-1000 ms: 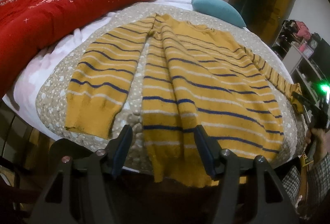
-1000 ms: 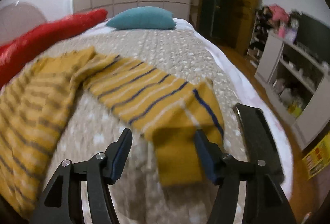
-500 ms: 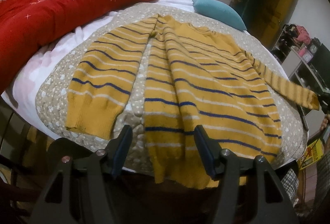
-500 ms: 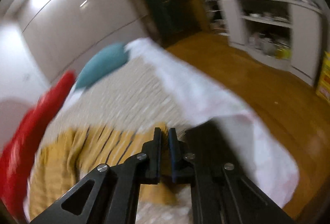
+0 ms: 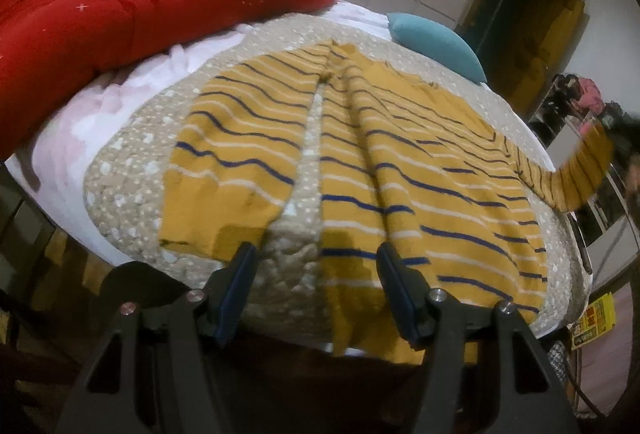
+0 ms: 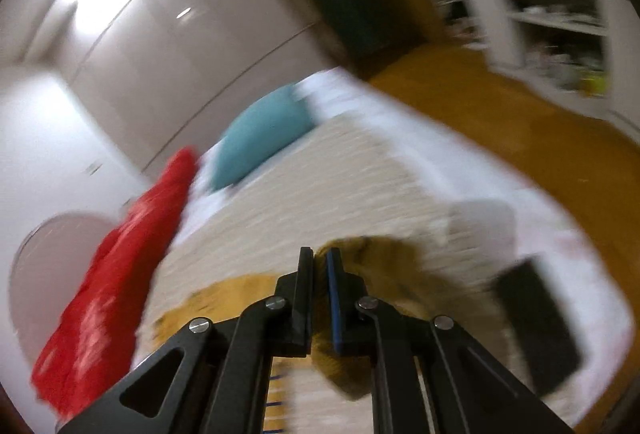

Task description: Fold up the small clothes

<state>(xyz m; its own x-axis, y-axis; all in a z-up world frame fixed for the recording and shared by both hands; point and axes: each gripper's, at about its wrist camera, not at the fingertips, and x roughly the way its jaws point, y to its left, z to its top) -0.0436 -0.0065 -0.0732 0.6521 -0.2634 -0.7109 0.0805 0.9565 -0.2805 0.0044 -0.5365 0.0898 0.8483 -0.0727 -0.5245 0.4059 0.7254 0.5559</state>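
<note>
Just beyond the gaping, empty left tool [image 5: 316, 286] lies the sweater [image 5: 400, 170], its sleeve [image 5: 580, 174] seemingly pinched by the right tool [image 6: 320, 262].

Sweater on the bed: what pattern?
Mustard-yellow sweater with navy and white stripes; clearest in left wrist view.

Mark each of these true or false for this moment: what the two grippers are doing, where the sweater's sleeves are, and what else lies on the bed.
1. The left gripper is open, holding nothing. True.
2. The right gripper is wide open. False: its jaws are nearly closed on yellow fabric.
3. The sweater's right sleeve is lifted off the bed. True.
4. The left sleeve is folded across the body. False: it lies flat beside the body.
5. The teal pillow lies on top of the sweater. False: it lies beyond it, apart.
6. A red quilt lies along the bed's left side. True.
</note>
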